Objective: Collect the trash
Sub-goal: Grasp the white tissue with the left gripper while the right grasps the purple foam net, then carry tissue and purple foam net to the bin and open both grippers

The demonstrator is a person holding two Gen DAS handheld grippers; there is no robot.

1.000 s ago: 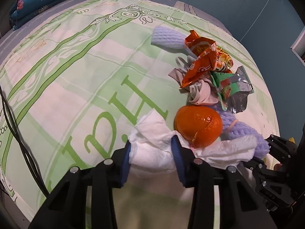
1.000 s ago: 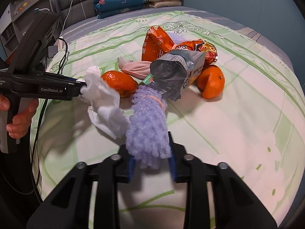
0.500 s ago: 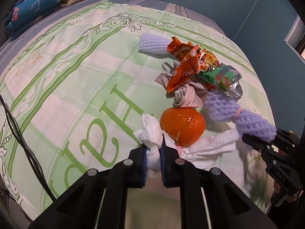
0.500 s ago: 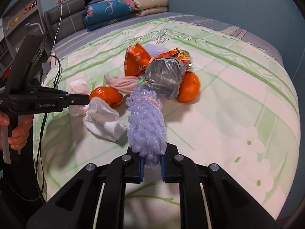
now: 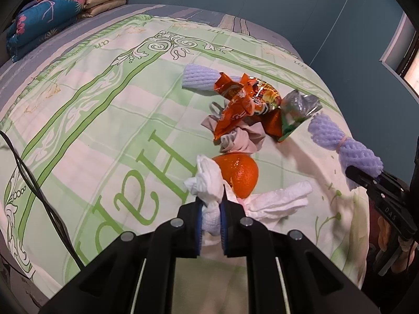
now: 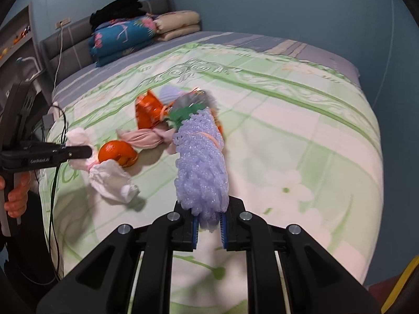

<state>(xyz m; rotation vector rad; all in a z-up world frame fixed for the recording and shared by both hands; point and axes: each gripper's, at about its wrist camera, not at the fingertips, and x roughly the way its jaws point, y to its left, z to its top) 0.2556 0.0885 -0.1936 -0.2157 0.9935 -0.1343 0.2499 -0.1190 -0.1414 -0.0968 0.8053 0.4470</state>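
My left gripper [image 5: 211, 212] is shut on a crumpled white tissue [image 5: 207, 183] and holds it above the bed, its loose end [image 5: 277, 201] trailing right. My right gripper [image 6: 209, 225] is shut on a purple foam fruit net [image 6: 201, 162], lifted off the bed; it also shows in the left wrist view [image 5: 343, 144]. On the green patterned bedspread [image 5: 104, 120] lie an orange [image 5: 238, 172], orange snack wrappers [image 5: 243, 102], a silver-green wrapper [image 5: 296, 110], a knotted pinkish cloth [image 5: 241, 138] and a second foam net [image 5: 199, 77].
Folded blankets and pillows [image 6: 131, 36] are stacked at the head of the bed. A black cable [image 5: 39, 191] hangs along the bed's left edge. The blue wall [image 6: 288, 5] stands behind the bed. The left gripper shows from the side in the right wrist view [image 6: 47, 154].
Both grippers closed on their items and lifted back: the tissue rose off the bed beside the orange, and the purple foam net came up away from the wrapper pile.
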